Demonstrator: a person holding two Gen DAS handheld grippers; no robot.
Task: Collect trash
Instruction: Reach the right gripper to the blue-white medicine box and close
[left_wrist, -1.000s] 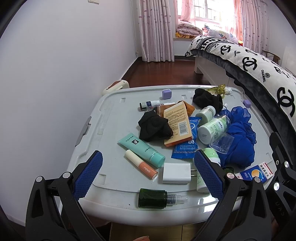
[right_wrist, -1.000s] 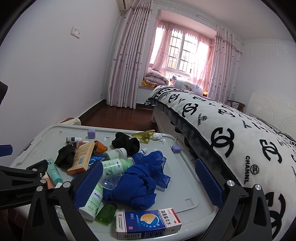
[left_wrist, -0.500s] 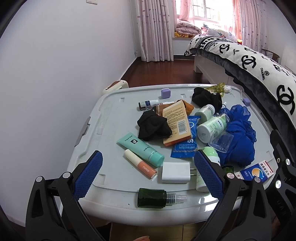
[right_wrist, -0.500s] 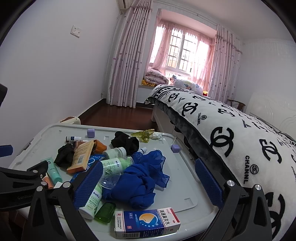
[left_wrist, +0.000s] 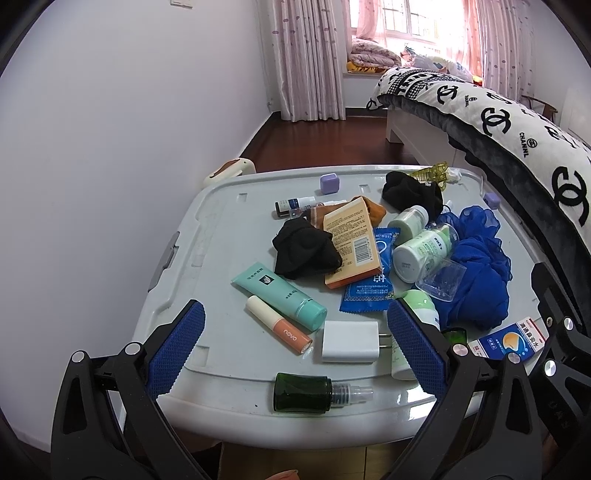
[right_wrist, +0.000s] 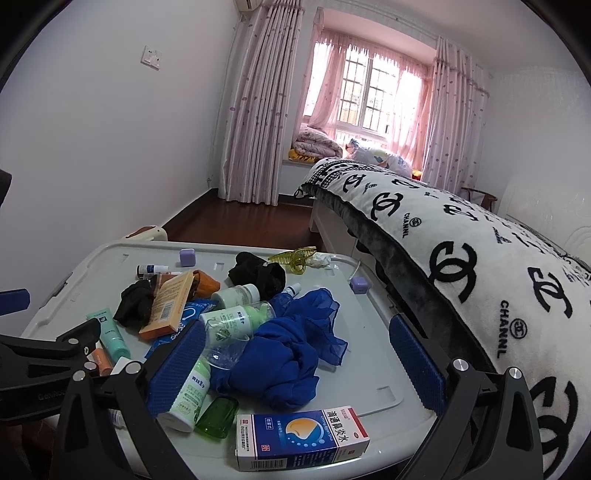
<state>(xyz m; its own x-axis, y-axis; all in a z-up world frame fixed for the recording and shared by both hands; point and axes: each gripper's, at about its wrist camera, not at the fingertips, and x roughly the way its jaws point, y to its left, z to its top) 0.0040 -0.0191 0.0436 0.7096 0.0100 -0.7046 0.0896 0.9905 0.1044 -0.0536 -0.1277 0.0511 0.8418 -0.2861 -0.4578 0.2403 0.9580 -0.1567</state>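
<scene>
A grey plastic lid (left_wrist: 221, 258) (right_wrist: 369, 362) serves as a table and carries a jumble of items. Among them lie a dark green spray bottle (left_wrist: 306, 392), a white charger (left_wrist: 351, 341), a teal tube (left_wrist: 280, 295), an orange box (left_wrist: 351, 245) (right_wrist: 168, 306), a blue sachet (left_wrist: 369, 288), black socks (left_wrist: 303, 253), a blue mesh cloth (left_wrist: 476, 280) (right_wrist: 291, 358), a clear cup (right_wrist: 225, 343), a medicine carton (right_wrist: 301, 437) and a crumpled tissue (right_wrist: 319, 260). My left gripper (left_wrist: 295, 347) hovers open over the lid's near edge. My right gripper (right_wrist: 295, 365) hangs open above the cloth.
A bed with a black-and-white logo blanket (right_wrist: 480, 258) runs along the right side of the lid. A white wall (left_wrist: 110, 147) stands to the left. Dark wood floor (left_wrist: 325, 144) and pink curtains (right_wrist: 258, 103) lie beyond. A small cream object (left_wrist: 231, 171) sits behind the lid.
Both views have shifted slightly, so the items sit a little lower and nearer the cameras. Nothing on the lid has moved and both grippers stay open.
</scene>
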